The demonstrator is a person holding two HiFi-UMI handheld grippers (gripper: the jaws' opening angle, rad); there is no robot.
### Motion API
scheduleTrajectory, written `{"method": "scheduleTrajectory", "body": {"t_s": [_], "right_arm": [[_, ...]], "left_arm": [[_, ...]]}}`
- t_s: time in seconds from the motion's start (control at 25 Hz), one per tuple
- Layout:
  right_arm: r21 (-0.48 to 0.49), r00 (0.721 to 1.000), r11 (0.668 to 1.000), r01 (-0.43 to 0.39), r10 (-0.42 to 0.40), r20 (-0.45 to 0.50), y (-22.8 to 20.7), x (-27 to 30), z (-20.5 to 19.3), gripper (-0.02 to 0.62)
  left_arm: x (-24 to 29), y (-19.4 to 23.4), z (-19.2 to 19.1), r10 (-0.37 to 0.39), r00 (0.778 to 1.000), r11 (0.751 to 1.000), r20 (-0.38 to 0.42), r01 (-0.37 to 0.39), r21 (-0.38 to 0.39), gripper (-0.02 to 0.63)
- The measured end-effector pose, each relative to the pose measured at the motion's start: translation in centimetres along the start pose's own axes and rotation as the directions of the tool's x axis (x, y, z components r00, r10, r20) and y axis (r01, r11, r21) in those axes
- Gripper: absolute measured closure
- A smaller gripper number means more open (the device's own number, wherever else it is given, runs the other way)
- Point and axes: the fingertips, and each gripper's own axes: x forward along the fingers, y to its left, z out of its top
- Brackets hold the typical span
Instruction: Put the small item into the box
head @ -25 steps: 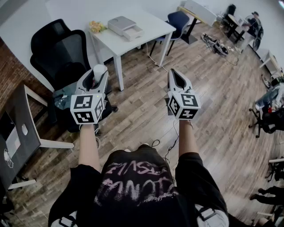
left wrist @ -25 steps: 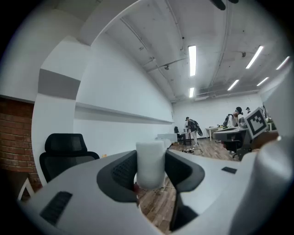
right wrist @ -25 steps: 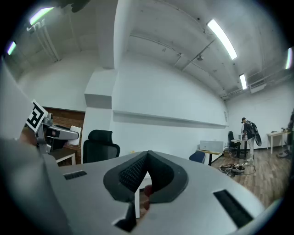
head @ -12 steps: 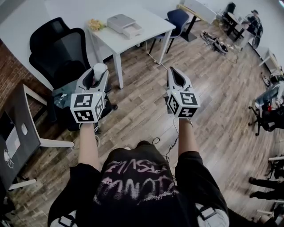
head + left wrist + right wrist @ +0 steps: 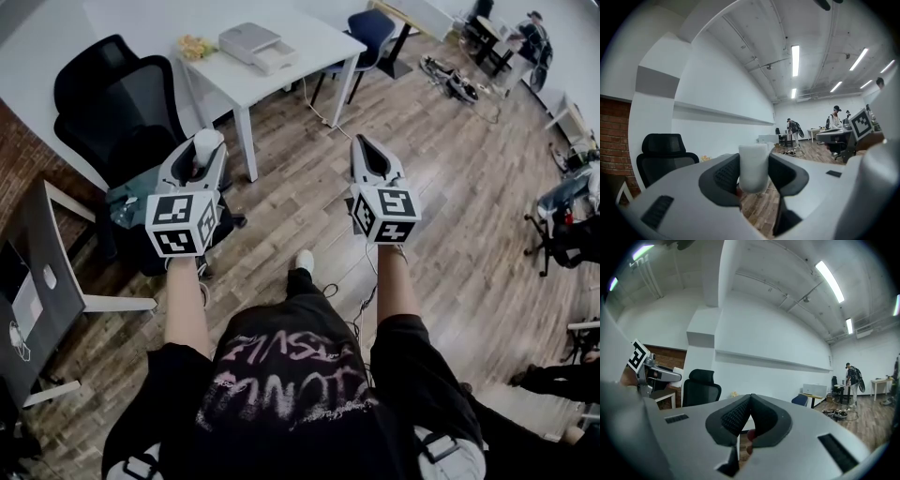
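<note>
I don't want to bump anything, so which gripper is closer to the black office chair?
Left. The left gripper, shut on a white item, sits right at the black office chair's edge; the right gripper is farther off over wood floor.

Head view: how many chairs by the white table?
2. A black mesh high-back office chair stands off the white rectangular table's end at the view's left; a blue upholstered chair sits at its far right corner. More may hide in the right-edge clutter.

White shoe [image 5: 305,262] has stepped forward — mid-stride.
</note>
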Motion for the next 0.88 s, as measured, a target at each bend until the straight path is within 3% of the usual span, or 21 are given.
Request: {"method": "scheduleTrajectory", "body": {"t_s": [0.88], "right_arm": [[0.045, 1.000, 0.999, 0.002, -0.001, -0.019, -6.9, 12.7, -2.4, 0.586]], "left_arm": [[14.2, 2.7, -0.8, -0.001, 0.998, 1.000, -0.055, 0.002, 0.016, 0.423]]}}
